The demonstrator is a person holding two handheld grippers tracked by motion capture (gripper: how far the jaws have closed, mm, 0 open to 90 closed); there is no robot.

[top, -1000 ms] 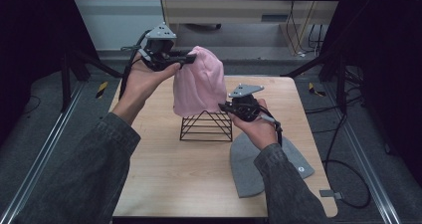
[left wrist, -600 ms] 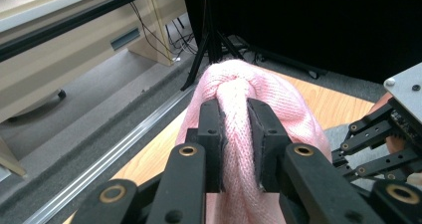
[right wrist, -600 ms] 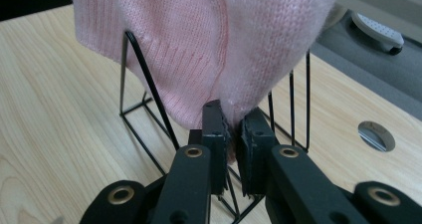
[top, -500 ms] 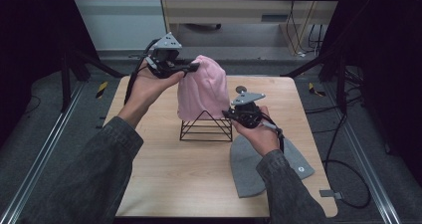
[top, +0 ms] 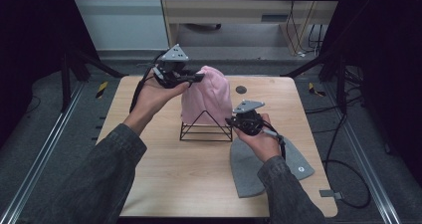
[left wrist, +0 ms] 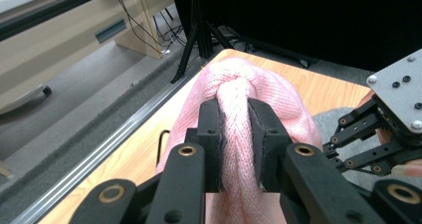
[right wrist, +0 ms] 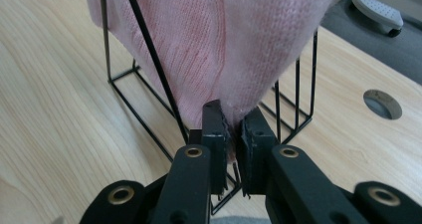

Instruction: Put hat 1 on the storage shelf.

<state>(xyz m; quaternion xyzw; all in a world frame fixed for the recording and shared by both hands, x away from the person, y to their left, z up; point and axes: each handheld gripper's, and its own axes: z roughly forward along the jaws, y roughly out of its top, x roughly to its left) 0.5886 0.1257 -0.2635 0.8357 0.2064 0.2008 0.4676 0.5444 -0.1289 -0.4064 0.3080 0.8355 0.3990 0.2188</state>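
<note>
Right hand-held gripper is clamped on the lower hem of the pink beanie, which drapes over the black wire stand mid-tabletop; grey beanie lies flat nearby. Farther off, left hand-held gripper pinches the crown. Prob. mid-fitting: next needs hem pulled down w/ crown held steady.

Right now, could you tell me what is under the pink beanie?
A black wire stand sits under the pink beanie, on the table. Its triangular front and base show; its upper part is hidden by the knit.
</note>
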